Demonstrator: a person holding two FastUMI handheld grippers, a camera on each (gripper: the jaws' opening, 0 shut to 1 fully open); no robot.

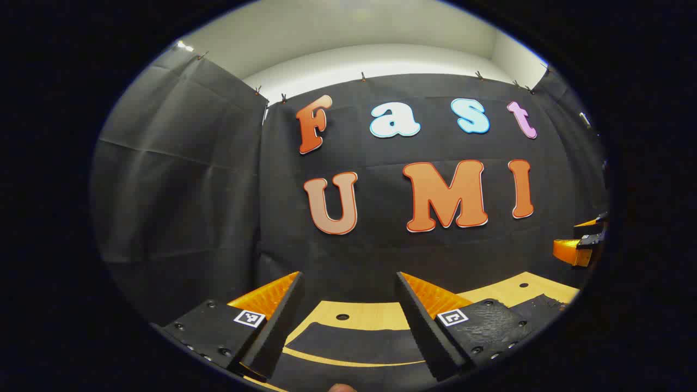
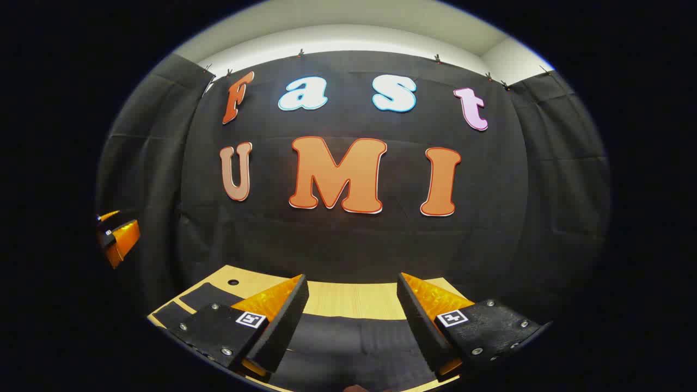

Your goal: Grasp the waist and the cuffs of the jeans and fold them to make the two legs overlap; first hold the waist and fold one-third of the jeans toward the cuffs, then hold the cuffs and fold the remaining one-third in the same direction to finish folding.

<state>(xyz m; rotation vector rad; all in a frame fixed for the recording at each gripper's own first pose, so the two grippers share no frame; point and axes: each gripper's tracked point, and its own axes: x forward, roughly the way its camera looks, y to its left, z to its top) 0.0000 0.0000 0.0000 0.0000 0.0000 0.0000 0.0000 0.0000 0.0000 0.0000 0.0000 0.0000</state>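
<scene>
Dark jeans [image 1: 348, 345] lie flat on the wooden table [image 1: 375, 314], low in the left gripper view, with another part of them farther right [image 1: 536, 305]. My left gripper [image 1: 348, 275] hangs above them, open, with nothing between its fingers. In the right gripper view the jeans [image 2: 348, 343] spread under my right gripper [image 2: 353, 276], which is also open and holds nothing; two dark strips of the cloth [image 2: 190, 302] reach to the left. Each gripper is visible at the edge of the other's view: the right gripper [image 1: 577, 247] and the left gripper [image 2: 117, 237], both raised off the table.
The black cloth wall [image 1: 381, 256] stands close behind the table's far edge and wraps both sides. Small round holes [image 1: 342, 316] [image 2: 233, 282] mark the tabletop [image 2: 348, 299]. A fingertip of a hand [image 1: 342, 387] peeks in at the bottom.
</scene>
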